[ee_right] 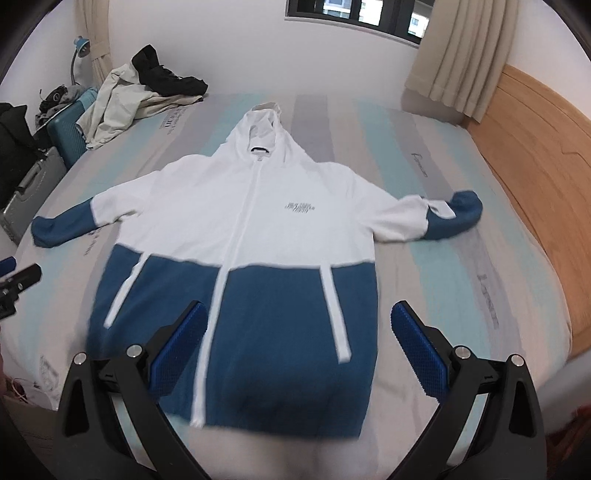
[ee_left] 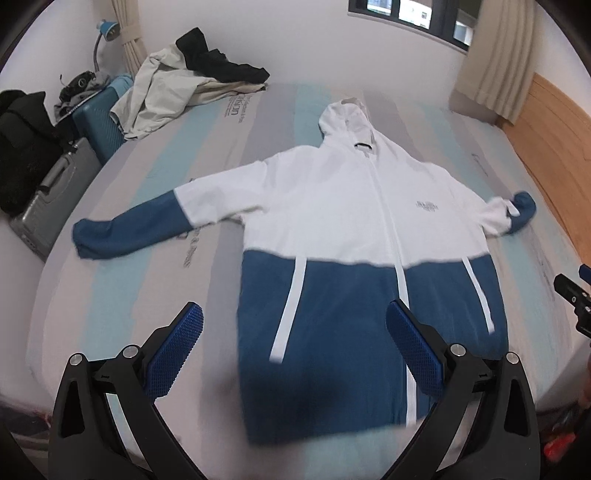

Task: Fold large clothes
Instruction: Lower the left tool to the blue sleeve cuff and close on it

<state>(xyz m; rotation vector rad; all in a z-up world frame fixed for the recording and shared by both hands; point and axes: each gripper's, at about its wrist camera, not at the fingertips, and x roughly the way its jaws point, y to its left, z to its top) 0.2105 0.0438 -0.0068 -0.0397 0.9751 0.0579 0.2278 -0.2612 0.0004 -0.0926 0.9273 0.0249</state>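
**Both grippers spread wide over the laid-out jacket**

Nearest to us are our own tools: the left gripper (ee_left: pixel 294 347) and the right gripper (ee_right: pixel 299 347), each with its blue-padded fingers spread wide apart and nothing between them. Both hang above the jacket's lower hem without touching the cloth. In the right wrist view we also see the tip of the left gripper at the far left edge, and the left wrist view catches the right one at its far right edge.

Beyond them, the largest thing we see is the bed (ee_right: pixel 461 280), its striped cover in pale blue, grey and white, with a wooden headboard (ee_right: pixel 535 155) along its right side.

On the bed lies the hooded jacket (ee_right: pixel 258 221), flat and face up, zipped, white above and blue below. Its hood points toward the far wall under the window (ee_right: pixel 354 11); both sleeves stretch out sideways. The left sleeve (ee_left: pixel 122 232) lies straight with a blue forearm and cuff; the right sleeve (ee_right: pixel 443 218) is bunched near its blue end.

At the bed's far left corner we see a heap of beige and black clothes (ee_left: pixel 192 81). Beside the bed stand a teal suitcase (ee_left: pixel 99 118) and a silver suitcase (ee_left: pixel 51 195), with a small blue desk lamp (ee_left: pixel 107 31) behind them.
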